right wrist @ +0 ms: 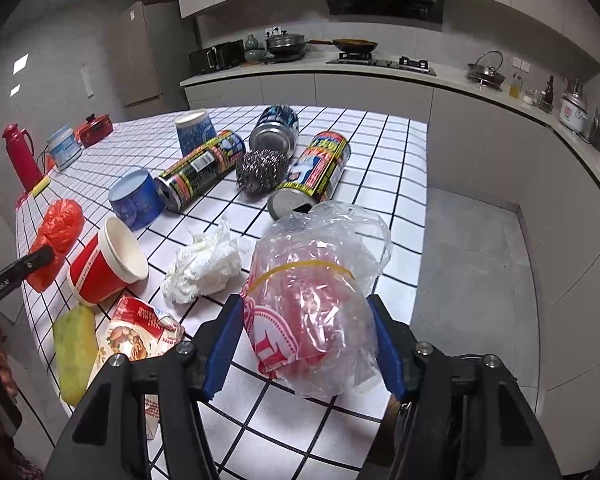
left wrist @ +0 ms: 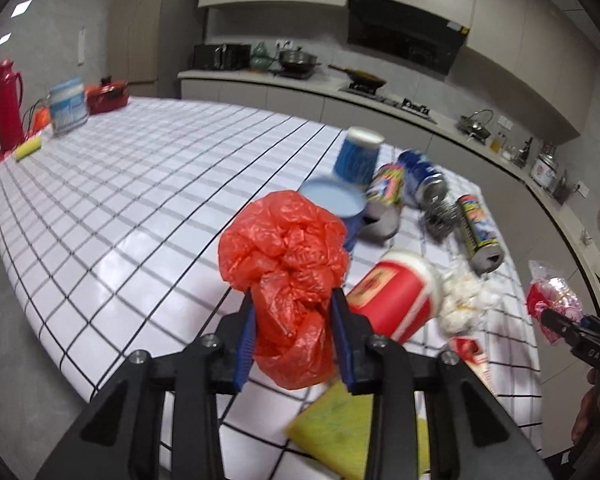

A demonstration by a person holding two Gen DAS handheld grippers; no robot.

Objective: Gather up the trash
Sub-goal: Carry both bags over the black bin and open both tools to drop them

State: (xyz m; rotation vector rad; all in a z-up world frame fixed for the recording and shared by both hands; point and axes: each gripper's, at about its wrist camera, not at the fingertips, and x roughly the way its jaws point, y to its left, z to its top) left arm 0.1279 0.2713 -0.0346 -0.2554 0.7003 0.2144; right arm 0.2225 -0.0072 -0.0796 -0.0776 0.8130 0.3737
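Observation:
My left gripper (left wrist: 294, 300) is shut on a crumpled red plastic bag (left wrist: 284, 248) and holds it above the checked table (left wrist: 120, 200); the bag also shows at the left of the right wrist view (right wrist: 58, 236). My right gripper (right wrist: 306, 308) is shut on a clear plastic bag with a red-and-white wrapper inside (right wrist: 316, 300), tied by a yellow rubber band; it also shows at the right edge of the left wrist view (left wrist: 552, 300). On the table lie a red paper cup (right wrist: 104, 268), crumpled white tissue (right wrist: 204, 264), blue cups (right wrist: 136, 200), several cans (right wrist: 316, 176) and a steel scourer (right wrist: 262, 174).
A yellow sponge (right wrist: 74, 356) and a printed food packet (right wrist: 136, 332) lie at the table's near edge. A red thermos (right wrist: 20, 156), a white tub (right wrist: 64, 150) and a red pot (right wrist: 94, 128) stand at the far left. A kitchen counter (right wrist: 380, 70) runs behind; grey floor (right wrist: 472, 280) lies to the right.

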